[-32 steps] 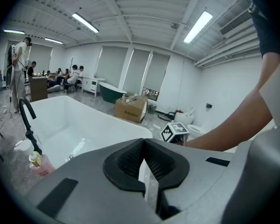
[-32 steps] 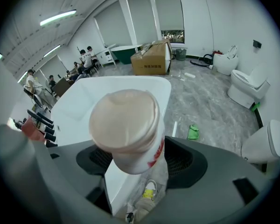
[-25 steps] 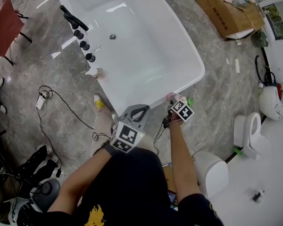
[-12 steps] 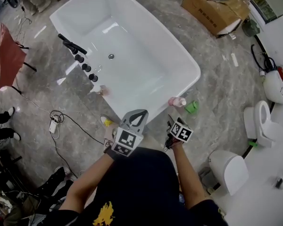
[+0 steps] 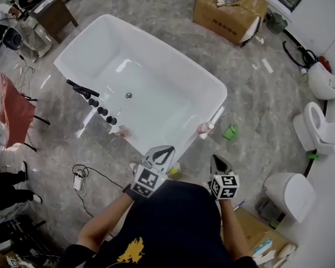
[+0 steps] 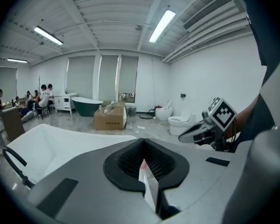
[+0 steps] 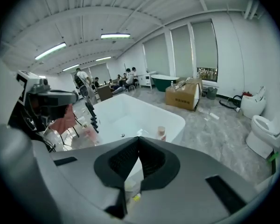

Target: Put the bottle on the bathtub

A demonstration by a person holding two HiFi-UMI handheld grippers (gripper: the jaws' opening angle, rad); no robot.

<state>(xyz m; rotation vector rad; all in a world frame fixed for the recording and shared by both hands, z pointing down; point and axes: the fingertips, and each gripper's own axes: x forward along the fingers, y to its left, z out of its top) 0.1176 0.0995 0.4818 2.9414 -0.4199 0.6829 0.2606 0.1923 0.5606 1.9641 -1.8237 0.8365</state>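
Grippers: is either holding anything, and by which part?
Nothing. Left gripper and right gripper are shut, empty; the bottle stands on the bathtub rim.

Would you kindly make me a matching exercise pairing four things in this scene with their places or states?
1. bottle
2. cardboard box
3. green object
4. right gripper

A. shut, empty
B. on the floor beside the bottle
C. on the bathtub rim
D. on the floor beyond the bathtub, items on top

Pairs: 1-C, 2-D, 3-B, 4-A
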